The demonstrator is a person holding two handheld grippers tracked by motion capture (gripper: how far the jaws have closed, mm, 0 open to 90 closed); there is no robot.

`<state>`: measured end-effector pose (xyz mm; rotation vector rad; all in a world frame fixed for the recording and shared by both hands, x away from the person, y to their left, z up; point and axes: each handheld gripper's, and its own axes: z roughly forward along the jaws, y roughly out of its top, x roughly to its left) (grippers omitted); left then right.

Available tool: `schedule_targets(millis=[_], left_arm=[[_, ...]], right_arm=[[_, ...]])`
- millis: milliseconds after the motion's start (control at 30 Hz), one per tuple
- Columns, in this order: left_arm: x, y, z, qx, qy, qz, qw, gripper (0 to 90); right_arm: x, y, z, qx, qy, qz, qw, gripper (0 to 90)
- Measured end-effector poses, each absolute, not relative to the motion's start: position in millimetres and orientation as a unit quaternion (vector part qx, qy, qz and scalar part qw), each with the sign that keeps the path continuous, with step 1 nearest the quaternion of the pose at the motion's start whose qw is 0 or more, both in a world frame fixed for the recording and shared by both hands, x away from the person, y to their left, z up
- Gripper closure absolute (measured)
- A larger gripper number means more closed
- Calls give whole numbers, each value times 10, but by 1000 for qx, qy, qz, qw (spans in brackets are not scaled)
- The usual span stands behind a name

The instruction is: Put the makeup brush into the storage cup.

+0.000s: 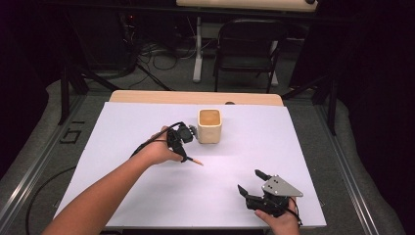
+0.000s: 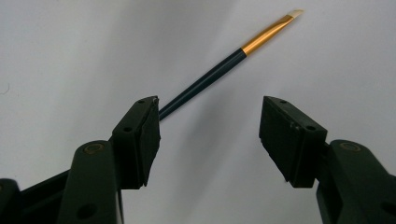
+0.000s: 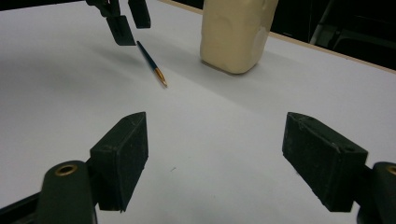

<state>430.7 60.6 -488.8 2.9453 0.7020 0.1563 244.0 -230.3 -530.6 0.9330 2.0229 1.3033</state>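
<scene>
item: paintbrush (image 2: 219,70), dark blue handle, gold ferrule, pale tip. lies on the white tabletop (image 1: 122,127), just in front of the cream cup (image 1: 210,126), tip pointing toward the person's right. in the left gripper view its handle end passes behind one pad.

item: left gripper (image 2: 210,128), over the handle end of the paintbrush, near the cup; jaws spread apart, nothing clamped between them.

item: right gripper (image 1: 250,182), near the front right edge of the tabletop, well apart from the paintbrush; jaws wide apart, empty, grey plate on top.

item: cup, squarish, upright, at the middle back of the tabletop.

background: folding chair (image 1: 247,46), beyond the tabletop.
</scene>
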Motion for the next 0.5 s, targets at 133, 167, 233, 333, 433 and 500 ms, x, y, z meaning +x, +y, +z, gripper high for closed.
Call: schedule_targets(millis=[133, 167, 233, 333, 433, 500], left_arm=[[4308, 590, -4913, 971, 227, 48, 54, 386], [4308, 575, -4920, 972, 222, 49, 51, 386], [4308, 562, -4926, 974, 216, 53, 51, 387], [4308, 545, -4944, 974, 214, 55, 49, 387], [4322, 536, -4965, 976, 208, 56, 42, 409], [4333, 538, -4980, 976, 206, 57, 41, 410]], right_arm=[[2440, -2303, -5306, 348, 753, 485, 276, 224], [2441, -2304, -5306, 348, 753, 485, 276, 224], [2441, -2304, -5306, 347, 753, 485, 276, 224], [2441, -2302, -5307, 348, 753, 485, 276, 224], [2439, -2303, -5304, 347, 755, 484, 275, 224], [2439, -2303, -5304, 347, 755, 484, 274, 224]])
